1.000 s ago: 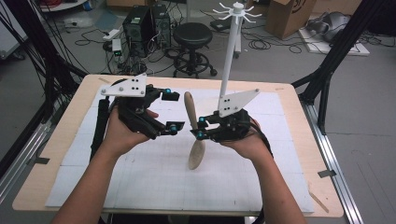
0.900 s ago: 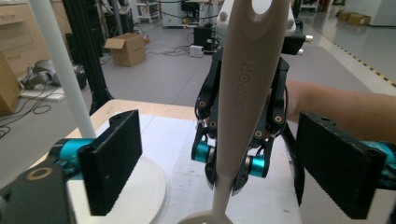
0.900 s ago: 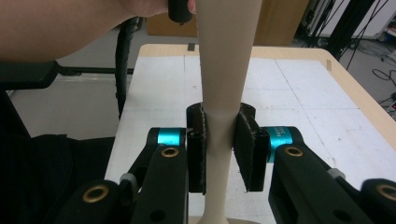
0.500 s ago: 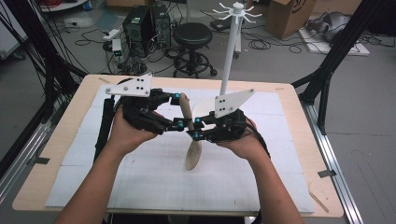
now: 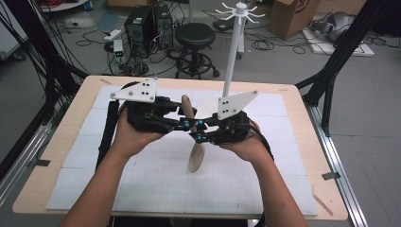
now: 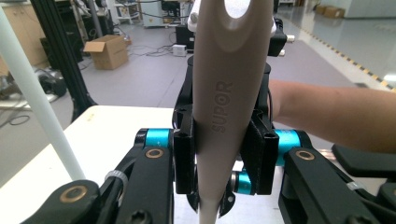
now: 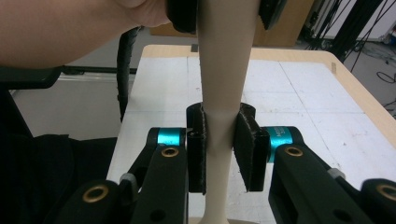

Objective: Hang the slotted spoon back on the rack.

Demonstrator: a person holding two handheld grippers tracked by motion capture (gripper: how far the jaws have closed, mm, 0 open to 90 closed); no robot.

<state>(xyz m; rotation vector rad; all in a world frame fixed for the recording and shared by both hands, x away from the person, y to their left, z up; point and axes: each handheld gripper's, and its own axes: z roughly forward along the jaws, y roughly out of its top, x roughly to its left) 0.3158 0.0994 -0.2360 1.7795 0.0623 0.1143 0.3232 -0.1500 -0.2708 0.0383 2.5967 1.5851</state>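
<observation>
A beige spatula marked SUPOR is held upright over the white mat, its handle end up and its broad end down. My left gripper comes in from the left. Its jaws have just been closing and now press on the handle, one pad on each side. My right gripper comes in from the right and is shut on the thinner neck a little lower. The two grippers meet tip to tip at the spatula. In the right gripper view the left gripper's jaws clamp the handle at the top.
A white stand with a tall pole and hooks on top rises from the mat just behind the right gripper; the pole also crosses the left gripper view. The wooden table edge runs around the mat. A stool and boxes stand beyond.
The left gripper's jaws, wide apart a second ago beside the spatula, have closed onto its handle. The right gripper has kept its hold and place.
</observation>
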